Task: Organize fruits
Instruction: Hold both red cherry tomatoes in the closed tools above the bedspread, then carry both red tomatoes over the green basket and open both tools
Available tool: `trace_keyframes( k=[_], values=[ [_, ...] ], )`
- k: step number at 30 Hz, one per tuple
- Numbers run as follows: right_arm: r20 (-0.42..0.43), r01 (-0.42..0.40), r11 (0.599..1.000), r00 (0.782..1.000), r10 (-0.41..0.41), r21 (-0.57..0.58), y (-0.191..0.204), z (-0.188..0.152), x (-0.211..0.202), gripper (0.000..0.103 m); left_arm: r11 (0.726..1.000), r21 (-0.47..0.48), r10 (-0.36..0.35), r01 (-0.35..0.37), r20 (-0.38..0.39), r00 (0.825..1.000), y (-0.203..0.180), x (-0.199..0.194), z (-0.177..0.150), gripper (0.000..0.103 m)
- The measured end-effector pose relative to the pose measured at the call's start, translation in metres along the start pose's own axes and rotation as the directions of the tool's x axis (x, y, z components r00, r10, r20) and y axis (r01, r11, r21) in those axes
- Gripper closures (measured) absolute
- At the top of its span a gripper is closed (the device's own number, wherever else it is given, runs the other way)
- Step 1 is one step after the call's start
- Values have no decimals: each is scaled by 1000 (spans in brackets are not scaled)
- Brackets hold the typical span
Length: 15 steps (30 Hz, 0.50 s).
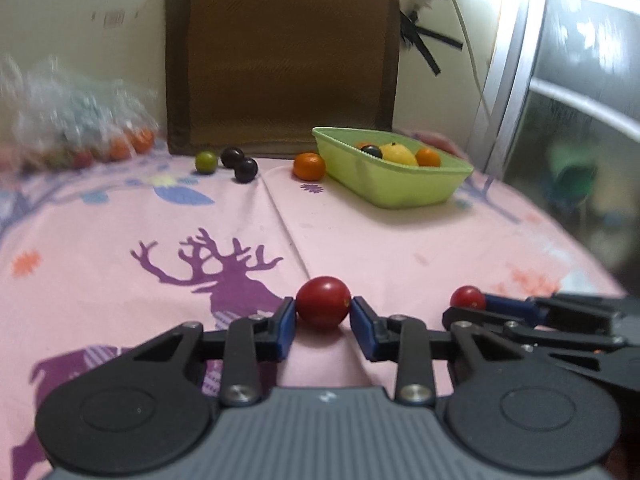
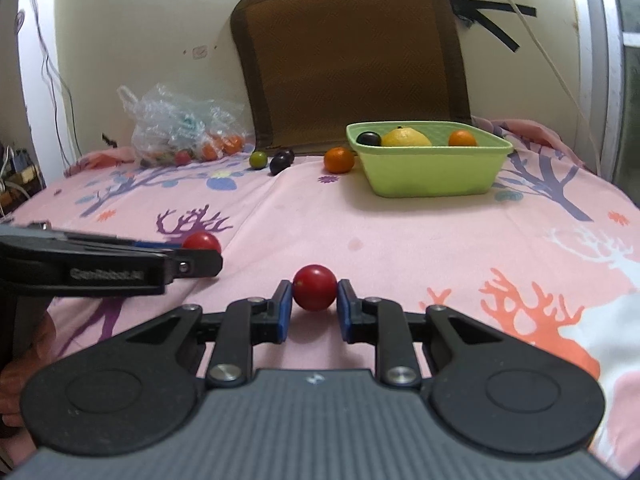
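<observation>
Down on the pink printed bedsheet (image 2: pixel 400 232), each gripper has a small red fruit between its blue pads. Seen from the left wrist, the left gripper (image 1: pixel 323 312) frames the larger red fruit (image 1: pixel 323 307): the left pad touches its side and the right pad sits against or just beside its other side, so the fingers look closed onto it, the fruit at the very tips and resting on the sheet. In the right wrist view, the right gripper (image 2: pixel 314 298) brackets the rounder red fruit (image 2: pixel 314 287) in the same way, both pads at its flanks, touching or nearly so, the fruit at the fingertips and low against the sheet. The two grippers lie near each other, side by side at the near edge of the bed.

Far across the sheet, right of centre, stands the green basket (image 2: pixel 432 176), holding a yellow fruit (image 2: pixel 406 137), a dark fruit (image 2: pixel 369 138) and an orange fruit (image 2: pixel 463 138). Just left of the basket a loose orange (image 2: pixel 339 160) sits on the sheet, apart from the wall. Farther left lie two dark plums (image 1: pixel 239 163), touching each other, and a green fruit (image 1: pixel 206 162) beside them. At the far left a clear plastic bag (image 2: pixel 180 128) holds more fruit. A brown cushion (image 2: pixel 352 52) leans against the wall behind.
</observation>
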State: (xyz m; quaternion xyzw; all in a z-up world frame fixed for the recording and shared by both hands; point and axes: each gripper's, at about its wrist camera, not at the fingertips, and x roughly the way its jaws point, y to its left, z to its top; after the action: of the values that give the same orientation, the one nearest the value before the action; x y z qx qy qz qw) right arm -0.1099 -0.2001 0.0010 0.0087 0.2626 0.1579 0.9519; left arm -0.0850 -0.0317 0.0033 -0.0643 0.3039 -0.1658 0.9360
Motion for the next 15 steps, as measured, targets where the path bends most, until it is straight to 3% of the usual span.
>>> trace_keyframes(
  k=[7,15],
  values=[
    [51,-11,999,999,9,36,-19,25,1,77,998,-29,-62,62,-5,998,10,7,18,73],
    [145,95,995,985,-93,-5,-57,79,41,76,991,55,-127,126,20,992,-18,59,98,72]
  ],
)
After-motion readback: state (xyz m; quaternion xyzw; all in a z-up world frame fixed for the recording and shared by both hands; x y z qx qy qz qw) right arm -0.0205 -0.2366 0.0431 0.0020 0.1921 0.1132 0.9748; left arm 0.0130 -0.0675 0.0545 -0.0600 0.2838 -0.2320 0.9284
